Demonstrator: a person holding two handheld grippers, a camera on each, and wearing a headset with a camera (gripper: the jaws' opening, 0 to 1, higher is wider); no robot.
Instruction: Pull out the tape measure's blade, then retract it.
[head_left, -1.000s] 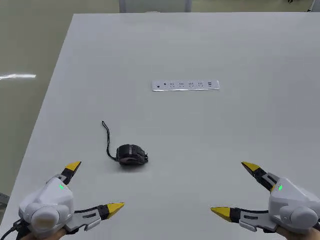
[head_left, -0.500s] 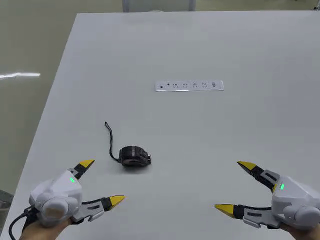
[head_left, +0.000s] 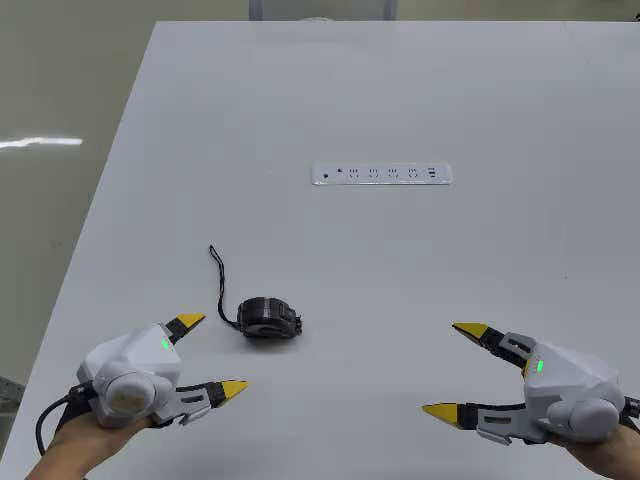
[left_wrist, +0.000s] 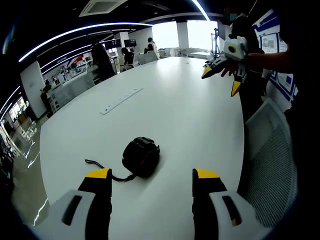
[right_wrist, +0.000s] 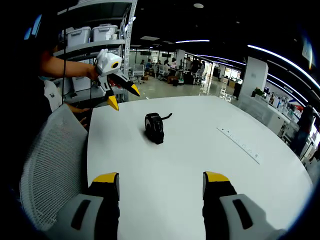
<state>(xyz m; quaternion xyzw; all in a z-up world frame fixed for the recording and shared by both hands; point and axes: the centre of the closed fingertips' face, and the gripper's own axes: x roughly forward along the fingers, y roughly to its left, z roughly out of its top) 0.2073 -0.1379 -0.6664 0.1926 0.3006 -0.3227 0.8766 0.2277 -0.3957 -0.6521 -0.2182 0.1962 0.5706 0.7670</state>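
So at that point I had both tongs spread wide with nothing in either of them. The left gripper (head_left: 210, 354) sat low at the near-left of the bench, its yellow tips aimed at the compact black tape measure (head_left: 266, 318), which was just ahead of it and untouched. The right gripper (head_left: 456, 370) hovered over at the near-right, well apart from the tape.

My read on that layout: the left was the closer one, so it made sense for it to pin the case while the right came across for the blade tip. That's a guess though, nothing had been grabbed yet. No blade was showing out of the case, so the pull wasn't started. I couldn't make out where the hook end faced, too small.

The tape's thin black wrist cord (head_left: 216, 275) trailed off away from me toward the far-left, loose on the surface; worth keeping the jaws off it, I figured.

Surface was a big plain white matte tabletop (head_left: 420, 270), nothing to snag on; a long white power strip (head_left: 382, 174) lay flat further back, well clear of the tape.

Room-wise it was an open office-lab sort of place. The floor (head_left: 60, 110) off the left edge was glossy and greenish; a grey mesh chair back (right_wrist: 50, 150) was close behind the bench, and metal shelving with pale storage bins (right_wrist: 100, 34) stood beyond that, under strip lights.
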